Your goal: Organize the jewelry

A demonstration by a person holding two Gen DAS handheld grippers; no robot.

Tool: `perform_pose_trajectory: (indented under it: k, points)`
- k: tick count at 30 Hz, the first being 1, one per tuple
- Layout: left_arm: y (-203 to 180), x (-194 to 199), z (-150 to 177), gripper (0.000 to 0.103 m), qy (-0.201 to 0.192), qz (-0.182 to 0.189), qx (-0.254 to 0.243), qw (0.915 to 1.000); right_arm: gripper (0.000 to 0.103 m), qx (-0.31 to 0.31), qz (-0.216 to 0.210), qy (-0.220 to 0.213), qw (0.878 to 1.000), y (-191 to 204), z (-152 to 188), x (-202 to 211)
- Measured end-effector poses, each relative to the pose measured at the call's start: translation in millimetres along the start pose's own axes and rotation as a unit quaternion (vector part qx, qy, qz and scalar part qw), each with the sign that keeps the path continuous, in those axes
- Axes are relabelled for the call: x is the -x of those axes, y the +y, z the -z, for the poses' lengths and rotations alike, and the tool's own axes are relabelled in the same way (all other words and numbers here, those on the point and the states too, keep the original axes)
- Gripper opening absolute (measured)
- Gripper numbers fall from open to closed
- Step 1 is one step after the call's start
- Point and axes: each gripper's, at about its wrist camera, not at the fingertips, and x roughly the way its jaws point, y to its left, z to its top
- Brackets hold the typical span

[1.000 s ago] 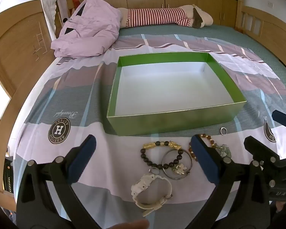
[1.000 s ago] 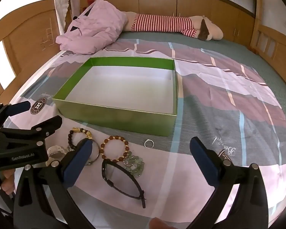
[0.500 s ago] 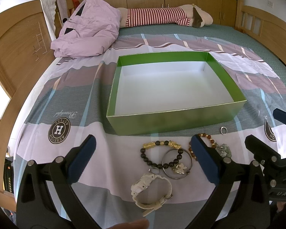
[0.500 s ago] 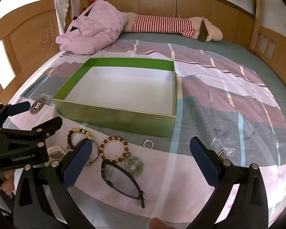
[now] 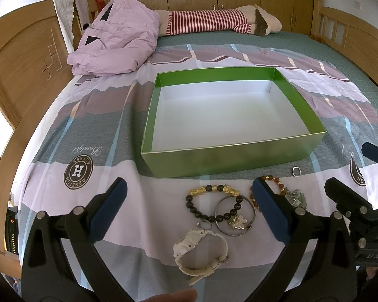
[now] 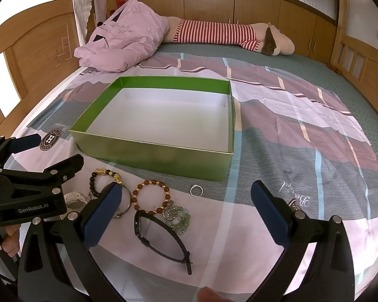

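progress: none yet | green box (image 5: 229, 161) empty, mid-bed | jewelry pile (image 5: 221, 209) unsorted near bed's front edge | left tongs (image 5: 189, 211) wide, empty | right tongs (image 6: 186, 211) wide, empty

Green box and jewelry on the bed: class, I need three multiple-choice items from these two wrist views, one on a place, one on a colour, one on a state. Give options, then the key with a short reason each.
1. Where does the ring lie?
A. Inside the box
B. On the cloth just in front of the box
C. On the pink jacket

2. What colour is the watch nearest the left gripper?
A. White
B. Red
C. Blue

3. What state is the box in?
A. Lidded
B. Open and full of jewelry
C. Open with nothing in it

Key: 1 B, the ring sits on the cloth by the box's front wall. 2 A, its strap and case are white. 3 C, only the bare white floor shows.
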Motion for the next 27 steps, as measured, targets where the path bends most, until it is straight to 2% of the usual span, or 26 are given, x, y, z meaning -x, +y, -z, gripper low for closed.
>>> perform_pose_trajectory:
  k: [27]
  points:
    - [2.4,-4.6,5.0,0.101,0.004,-0.001,-0.001,1.0,0.102,0.002,0.0,0.0,1.0,0.7,0.2,-0.2]
